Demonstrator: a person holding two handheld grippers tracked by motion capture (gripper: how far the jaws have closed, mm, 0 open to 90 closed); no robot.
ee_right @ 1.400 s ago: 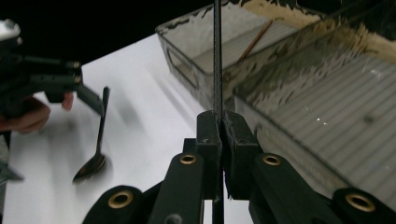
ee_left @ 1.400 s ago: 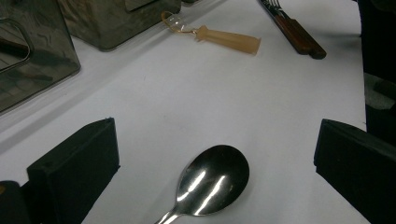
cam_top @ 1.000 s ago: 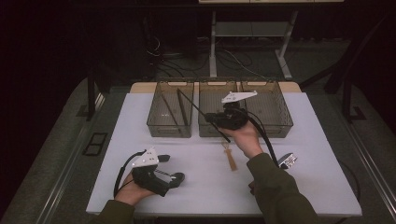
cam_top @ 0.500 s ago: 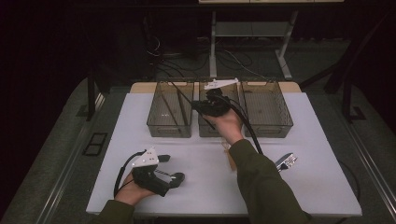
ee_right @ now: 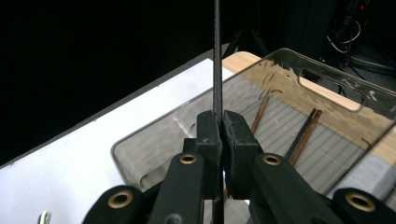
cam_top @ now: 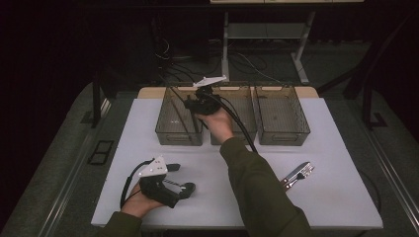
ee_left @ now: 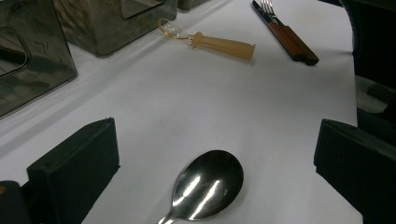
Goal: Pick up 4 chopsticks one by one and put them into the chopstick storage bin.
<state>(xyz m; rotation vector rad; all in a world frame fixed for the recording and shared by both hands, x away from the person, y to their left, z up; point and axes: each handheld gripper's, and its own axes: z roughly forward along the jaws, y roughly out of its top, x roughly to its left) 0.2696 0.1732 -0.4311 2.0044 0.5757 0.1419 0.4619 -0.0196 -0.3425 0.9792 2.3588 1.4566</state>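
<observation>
My right gripper [cam_top: 196,102] hangs over the left clear bin [cam_top: 168,132], held by a hand in a green sleeve. In the right gripper view its jaws [ee_right: 219,128] are shut on a thin black chopstick [ee_right: 217,56] that stands up between the pads. Below it, several brown and dark chopsticks [ee_right: 303,135] lie on the bin's floor. My left gripper [cam_top: 181,177] rests on the white table near the front left. Its jaws [ee_left: 215,140] stand open, and a steel spoon [ee_left: 208,184] lies on the table between them, untouched.
Two more clear bins, a middle one [cam_top: 247,134] and a right one [cam_top: 284,136], stand in the same row. A tan-handled tool with a clear loop [ee_left: 224,45] and brown-handled cutlery [ee_left: 287,32] lie on the table; the cutlery [cam_top: 298,175] is at the front right.
My right gripper has carried the black chopstick leftward and farther away, from over the middle bin's front to over the left bin. The left gripper has stayed put.
</observation>
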